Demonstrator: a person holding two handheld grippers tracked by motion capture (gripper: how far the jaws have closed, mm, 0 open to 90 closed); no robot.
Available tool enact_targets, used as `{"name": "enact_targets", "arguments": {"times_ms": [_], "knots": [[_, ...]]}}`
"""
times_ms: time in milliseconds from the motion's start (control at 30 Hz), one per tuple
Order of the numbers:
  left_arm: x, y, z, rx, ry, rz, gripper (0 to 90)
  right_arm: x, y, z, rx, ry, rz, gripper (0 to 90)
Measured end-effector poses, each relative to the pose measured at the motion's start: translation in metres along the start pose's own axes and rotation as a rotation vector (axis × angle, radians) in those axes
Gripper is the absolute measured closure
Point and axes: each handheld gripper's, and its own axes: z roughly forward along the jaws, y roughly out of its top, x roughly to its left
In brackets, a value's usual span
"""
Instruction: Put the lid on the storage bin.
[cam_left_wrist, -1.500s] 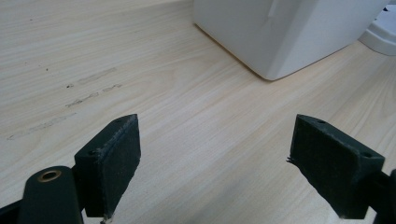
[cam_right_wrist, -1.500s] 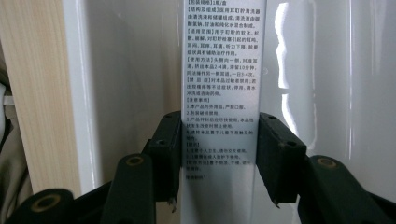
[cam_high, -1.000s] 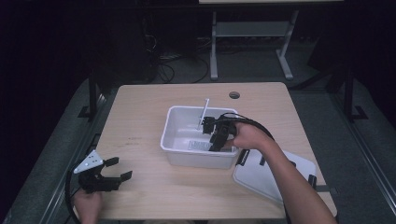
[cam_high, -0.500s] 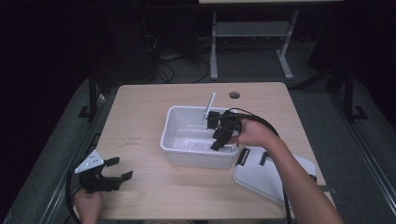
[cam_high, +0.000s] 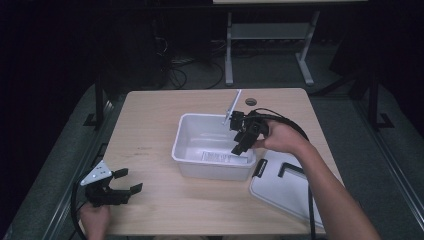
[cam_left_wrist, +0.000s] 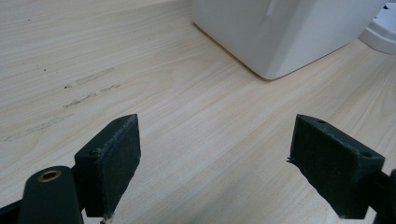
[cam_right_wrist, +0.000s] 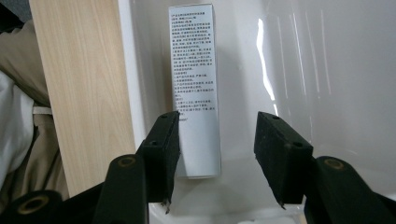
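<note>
**Item: white box in bin**

Right gripper (cam_right_wrist: 217, 154): jaws parted, gripping nothing, hung over the white box (cam_right_wrist: 194, 88) lying flat against the bin (cam_high: 187, 135) wall; its print is legible in the right gripper view. Left gripper (cam_left_wrist: 229, 163): jaws wide, over bare table (cam_left_wrist: 196, 116).

One white bin (cam_high: 212, 167), one lid (cam_high: 285, 187), one printed box (cam_right_wrist: 194, 84), two hand-held grippers (cam_high: 112, 192).

table (cam_high: 150, 130): light wood, round grommet hole (cam_high: 250, 101) near far edge | beyond table: white metal stand (cam_high: 270, 35), tangled cables (cam_high: 185, 70) | floor (cam_high: 345, 100): grey | surroundings: dark
</note>
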Motion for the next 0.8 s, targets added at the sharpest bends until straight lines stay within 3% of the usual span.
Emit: {"name": "enact_targets", "arguments": {"times_ms": [333,800], "knots": [[-0.001,0.000,0.001,0.003,0.003,0.004,15.6,-0.001,-0.013,-0.015,-0.009,-0.018,0.021,49.3],[-0.001,0.001,0.002,0.004,-0.001,0.005,15.6,-0.004,-0.045,-0.031,-0.031,-0.047,0.081,49.0]]}}
